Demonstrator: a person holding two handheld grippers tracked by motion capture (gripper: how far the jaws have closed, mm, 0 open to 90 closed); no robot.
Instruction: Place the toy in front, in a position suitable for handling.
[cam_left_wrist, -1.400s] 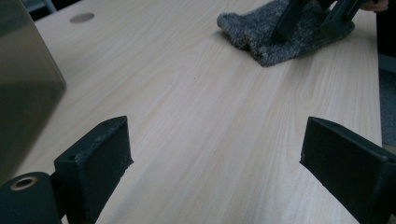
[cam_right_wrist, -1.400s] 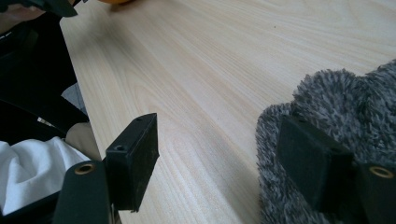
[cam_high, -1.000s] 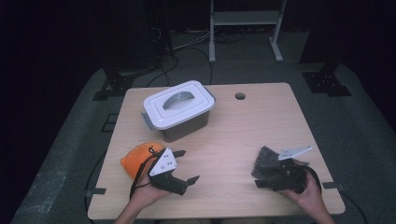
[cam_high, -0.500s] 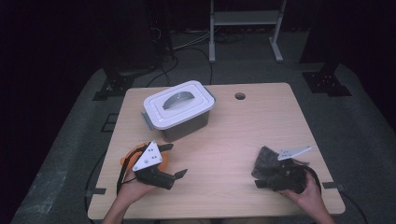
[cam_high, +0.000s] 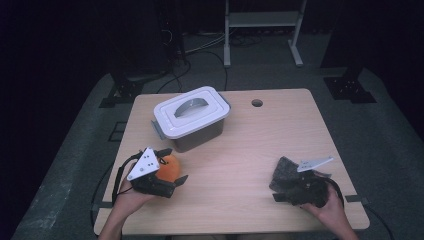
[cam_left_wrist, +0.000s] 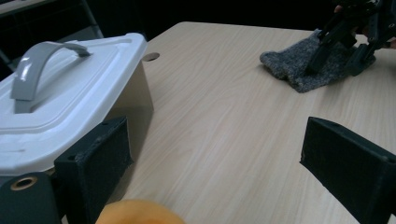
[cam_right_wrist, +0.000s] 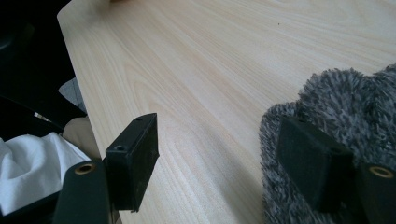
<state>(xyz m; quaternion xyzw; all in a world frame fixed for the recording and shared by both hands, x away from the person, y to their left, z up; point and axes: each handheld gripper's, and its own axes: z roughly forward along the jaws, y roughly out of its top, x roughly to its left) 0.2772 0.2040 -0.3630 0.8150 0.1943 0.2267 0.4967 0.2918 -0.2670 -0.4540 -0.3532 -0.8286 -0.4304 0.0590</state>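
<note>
I am working two handheld tools over a pale wooden table (cam_high: 240, 150). My left tool (cam_high: 169, 166) stands wide open around an orange object (cam_high: 170, 167), rounded and smooth; in the left gripper view its top edge (cam_left_wrist: 140, 212) shows low between the two black jaws, and neither pad looks to be touching it yet. I judge it light and possibly soft or a little slippery, so I would close across its widest middle, gently, to keep it from squirting out. Just beyond the left tool sits a grey storage box with a white lid (cam_high: 192, 112) and a curved grey handle (cam_left_wrist: 39, 63), close to the outer side of one jaw. My right tool (cam_high: 287, 189) is also open. One of its jaws rests on a dark grey fuzzy cloth (cam_right_wrist: 345, 116), the other sits on bare table beside it, so nothing is gripped. The cloth looks soft, limp and light; I would pinch a bunched fold near its edge rather than press flat.
</note>
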